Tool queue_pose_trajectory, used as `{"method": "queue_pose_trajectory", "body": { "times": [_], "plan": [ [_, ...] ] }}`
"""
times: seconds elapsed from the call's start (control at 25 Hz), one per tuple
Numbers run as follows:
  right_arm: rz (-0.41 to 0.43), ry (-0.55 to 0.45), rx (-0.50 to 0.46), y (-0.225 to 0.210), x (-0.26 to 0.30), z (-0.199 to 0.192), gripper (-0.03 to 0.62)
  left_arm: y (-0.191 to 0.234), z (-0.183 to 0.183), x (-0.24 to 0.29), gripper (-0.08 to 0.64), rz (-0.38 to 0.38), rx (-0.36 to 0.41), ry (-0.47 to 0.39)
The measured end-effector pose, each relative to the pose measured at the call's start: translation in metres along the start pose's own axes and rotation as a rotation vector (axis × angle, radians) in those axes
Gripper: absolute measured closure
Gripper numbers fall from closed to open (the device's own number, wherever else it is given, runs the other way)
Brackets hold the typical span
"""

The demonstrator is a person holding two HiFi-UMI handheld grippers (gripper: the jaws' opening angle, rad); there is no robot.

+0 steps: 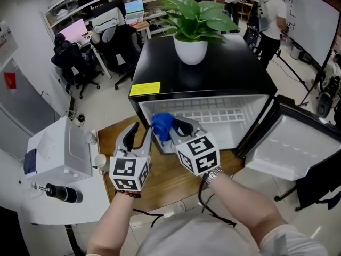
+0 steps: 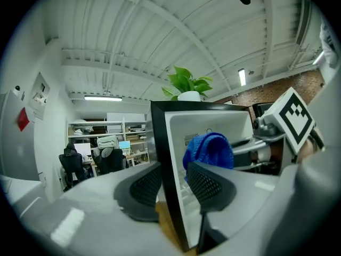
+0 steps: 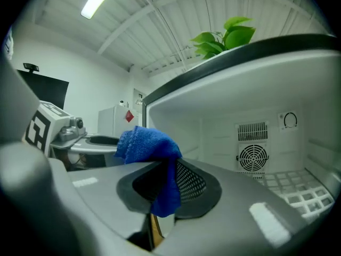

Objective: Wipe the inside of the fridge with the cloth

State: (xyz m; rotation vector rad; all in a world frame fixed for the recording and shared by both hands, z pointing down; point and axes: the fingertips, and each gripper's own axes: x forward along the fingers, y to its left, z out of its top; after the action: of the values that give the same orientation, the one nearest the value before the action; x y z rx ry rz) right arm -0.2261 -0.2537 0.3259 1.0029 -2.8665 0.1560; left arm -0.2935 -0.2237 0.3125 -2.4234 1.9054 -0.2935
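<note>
A small black fridge (image 1: 240, 71) stands with its door (image 1: 290, 143) swung open to the right, showing a white inside and a wire shelf (image 1: 208, 111). My right gripper (image 1: 169, 126) is shut on a bunched blue cloth (image 1: 162, 124) at the left of the fridge's mouth. In the right gripper view the cloth (image 3: 149, 145) hangs pinched between the pads of the right gripper (image 3: 168, 183), with the back wall's fan grille (image 3: 253, 156) beyond. My left gripper (image 1: 143, 130) is open just left of the cloth with nothing in it. In the left gripper view its jaws (image 2: 173, 183) frame the fridge's black left edge (image 2: 159, 148).
A potted plant (image 1: 194, 23) sits on the fridge top. A white table at the left holds a white appliance (image 1: 56, 151) and a black cylinder (image 1: 64, 192). The fridge stands on a wooden board (image 1: 165, 177). Office chairs (image 1: 120, 49) and people (image 1: 272, 15) are behind.
</note>
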Motion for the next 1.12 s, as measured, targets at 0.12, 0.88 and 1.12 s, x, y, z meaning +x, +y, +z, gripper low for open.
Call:
{"method": "queue_pose_trajectory", "body": {
  "times": [0.12, 0.88, 1.12],
  "plan": [
    [0.002, 0.007, 0.013, -0.001, 0.019, -0.004, 0.545, 0.005, -0.002, 0.008, 0.405, -0.025, 0.008, 0.003],
    [-0.054, -0.031, 0.023, -0.018, 0.070, 0.003, 0.545, 0.010, -0.009, 0.026, 0.407, -0.124, 0.026, -0.005],
    [-0.089, -0.025, 0.026, -0.030, 0.080, 0.002, 0.546, 0.009, -0.010, 0.027, 0.407, -0.121, 0.021, -0.009]
  ]
}}
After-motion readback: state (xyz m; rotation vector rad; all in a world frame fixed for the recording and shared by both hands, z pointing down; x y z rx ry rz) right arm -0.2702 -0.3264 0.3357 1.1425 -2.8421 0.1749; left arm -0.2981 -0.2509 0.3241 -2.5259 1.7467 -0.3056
